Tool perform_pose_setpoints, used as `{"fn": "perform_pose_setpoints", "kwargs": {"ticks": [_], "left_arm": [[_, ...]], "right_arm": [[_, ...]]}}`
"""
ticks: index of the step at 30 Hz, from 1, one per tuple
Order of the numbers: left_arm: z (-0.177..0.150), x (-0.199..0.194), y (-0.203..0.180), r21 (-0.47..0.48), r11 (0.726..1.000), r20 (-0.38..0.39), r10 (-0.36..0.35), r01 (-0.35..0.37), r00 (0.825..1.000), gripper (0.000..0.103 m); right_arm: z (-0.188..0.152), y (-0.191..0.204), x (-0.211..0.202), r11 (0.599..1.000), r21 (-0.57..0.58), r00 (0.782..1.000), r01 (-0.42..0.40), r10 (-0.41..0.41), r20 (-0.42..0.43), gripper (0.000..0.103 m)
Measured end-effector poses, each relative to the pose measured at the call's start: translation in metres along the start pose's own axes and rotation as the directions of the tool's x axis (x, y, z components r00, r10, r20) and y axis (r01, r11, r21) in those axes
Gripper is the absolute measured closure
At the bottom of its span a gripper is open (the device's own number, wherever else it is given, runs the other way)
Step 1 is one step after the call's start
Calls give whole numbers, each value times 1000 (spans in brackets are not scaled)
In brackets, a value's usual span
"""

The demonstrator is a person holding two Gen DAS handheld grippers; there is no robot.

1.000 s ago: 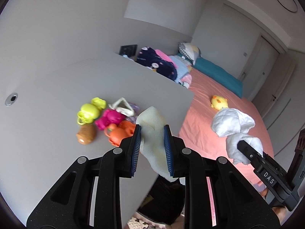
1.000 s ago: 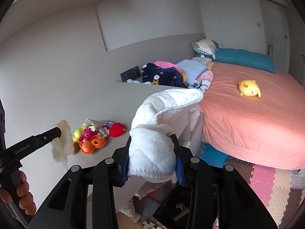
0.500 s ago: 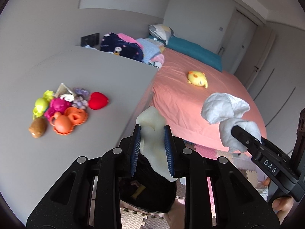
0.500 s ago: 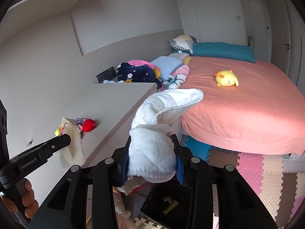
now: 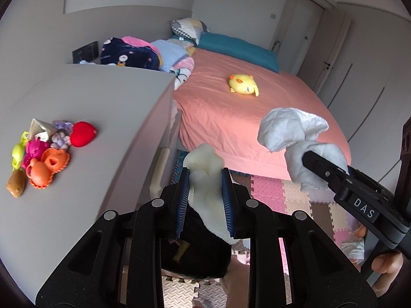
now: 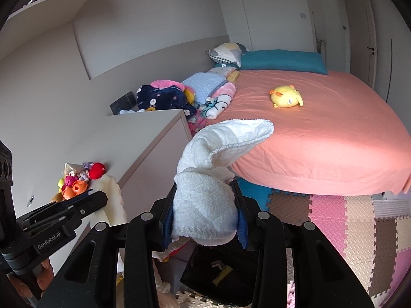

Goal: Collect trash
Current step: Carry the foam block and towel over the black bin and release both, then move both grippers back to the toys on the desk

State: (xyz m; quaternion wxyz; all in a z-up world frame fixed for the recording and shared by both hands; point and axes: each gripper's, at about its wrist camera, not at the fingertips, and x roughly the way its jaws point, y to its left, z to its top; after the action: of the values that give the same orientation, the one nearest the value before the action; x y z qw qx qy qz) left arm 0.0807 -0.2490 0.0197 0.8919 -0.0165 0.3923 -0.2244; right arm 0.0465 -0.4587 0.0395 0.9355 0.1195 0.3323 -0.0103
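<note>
left gripper (image 5: 205, 192): clamped on cream tissue wad (image 5: 205, 179); right gripper (image 6: 204, 215): clamped on white cloth (image 6: 205, 195); both above black bin (image 6: 221, 274) on floor; risk: the cloth's loose flap draping outside bin rim on release

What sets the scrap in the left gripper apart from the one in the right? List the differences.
The cream scrap in the left gripper is pale yellowish and smooth; the white cloth in the right gripper is bright white, quilted, with a stitched hem. The cream scrap is the smaller, a short tuft above the fingers; the white cloth is bulkier and throws a long flap forward. Both are soft, crumpled and clamped.
</note>
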Motion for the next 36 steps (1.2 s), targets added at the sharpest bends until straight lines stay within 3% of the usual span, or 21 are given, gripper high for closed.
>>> {"fn": "perform_pose_setpoints", "kwargs": {"ticks": [10,12,13,14,16,19,36], "left_arm": [[-6,33,0,24,1000,-98,-7,9,995,78],[-6,41,3,24,1000,-125,-6,9,992,73],[-7,45,4,26,1000,-147,-11,15,989,63],[-7,50,5,21,1000,-173,-17,21,985,36],[-9,57,11,-8,1000,-202,-18,16,979,7],[-10,63,20,-20,999,-215,20,-25,976,6],[-9,52,41,-43,997,-198,54,-63,979,6]], "right_arm": [[-2,-10,24,1000,20,999,11,-10,-48,62],[-1,-10,32,1000,24,998,3,-2,-64,58],[-1,-10,34,1000,22,998,0,2,-71,53],[-1,-10,38,1000,18,997,-5,6,-78,50],[1,-10,41,1000,19,998,12,-10,-68,32],[5,-12,41,999,36,999,26,-25,-43,26],[10,2,45,1000,23,999,-1,2,-43,26]]}}
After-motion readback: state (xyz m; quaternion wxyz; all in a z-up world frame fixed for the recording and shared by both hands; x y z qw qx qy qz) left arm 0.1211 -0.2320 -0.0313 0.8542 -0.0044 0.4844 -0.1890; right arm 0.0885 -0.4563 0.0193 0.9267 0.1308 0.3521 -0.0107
